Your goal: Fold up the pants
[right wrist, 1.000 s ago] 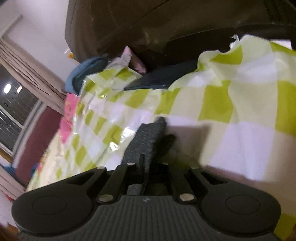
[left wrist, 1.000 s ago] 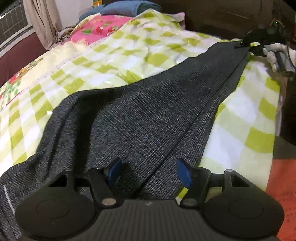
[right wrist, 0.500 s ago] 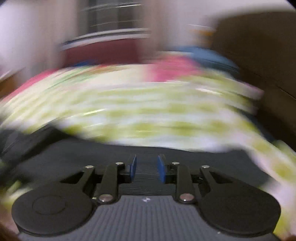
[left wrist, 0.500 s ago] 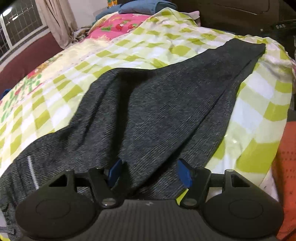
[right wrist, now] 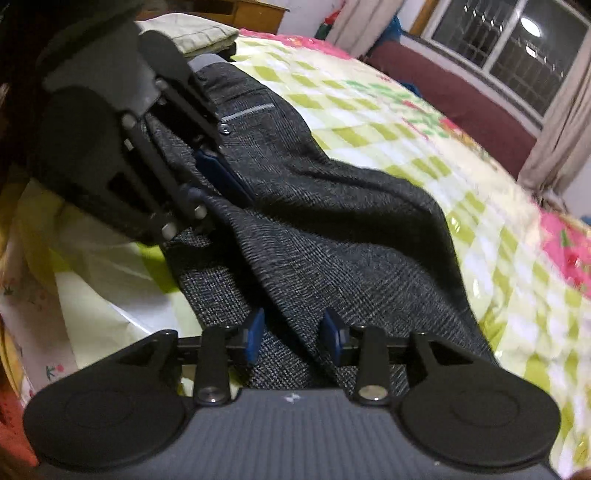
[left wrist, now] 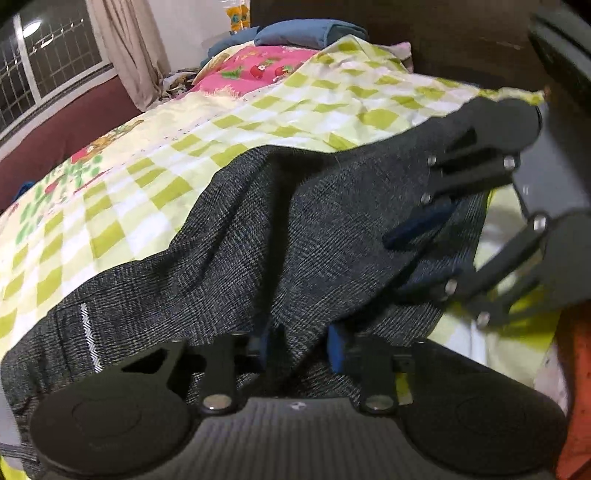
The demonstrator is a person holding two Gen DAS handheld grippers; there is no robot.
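Dark grey pants (left wrist: 258, 229) lie lengthwise on the checked bed sheet, with a white stitched stripe near the waistband. My left gripper (left wrist: 300, 345) is at the waist end. Its jaws are closing and a raised fold of the fabric is pinched between the blue pads. The right wrist view shows the left gripper (right wrist: 210, 192) on the pants' near edge. My right gripper (right wrist: 293, 339) sits further along the pants (right wrist: 332, 240). Its jaws are opening, and a ridge of fabric runs loose between the pads. In the left wrist view the right gripper (left wrist: 421, 254) comes in from the right.
The green and white checked sheet (left wrist: 147, 192) covers the bed. A pink strawberry blanket (left wrist: 258, 70) and folded blue cloth (left wrist: 310, 33) lie at its far end, by a dark headboard (left wrist: 461, 48). An orange cloth (left wrist: 576, 369) hangs past the bed's right edge. A folded pale cloth (right wrist: 192, 33) lies beyond the waistband.
My right gripper let go of the hem at the far end, rolled over and swept along the pants to sit close to my left gripper. The left jaws narrowed onto a fabric fold.
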